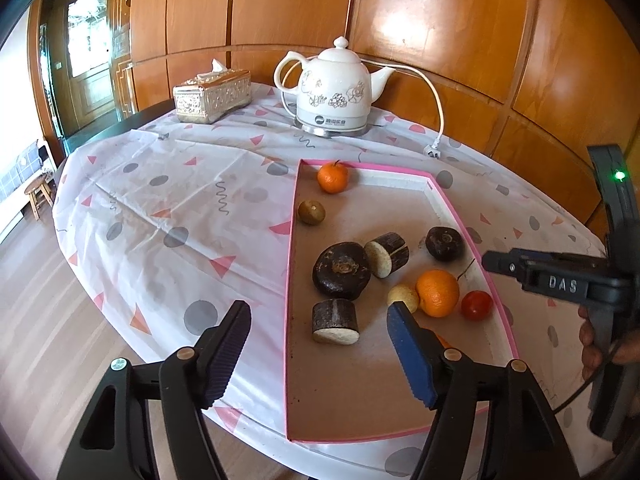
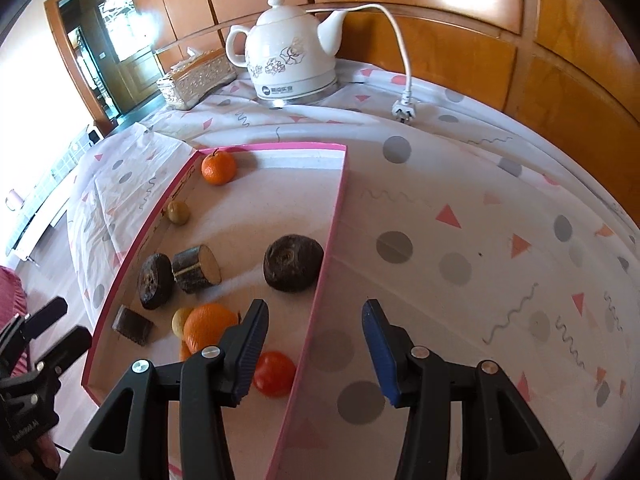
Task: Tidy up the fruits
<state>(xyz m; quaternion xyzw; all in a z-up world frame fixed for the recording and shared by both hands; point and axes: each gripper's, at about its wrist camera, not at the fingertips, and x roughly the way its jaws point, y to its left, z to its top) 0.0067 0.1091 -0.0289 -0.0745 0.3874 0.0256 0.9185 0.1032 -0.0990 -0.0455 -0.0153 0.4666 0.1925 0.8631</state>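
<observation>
My left gripper hangs with its fingers spread wide and empty at the bottom of its frame, a cut sugarcane piece lying between them in the pink-rimmed tray. Just above sit a dark water chestnut, a large orange and a cherry tomato; a small tangerine lies at the tray's top corner. My right gripper also gapes empty, straddling the tray's right wall, the tomato beside its left finger. A white kettle stands in the upper centre.
</observation>
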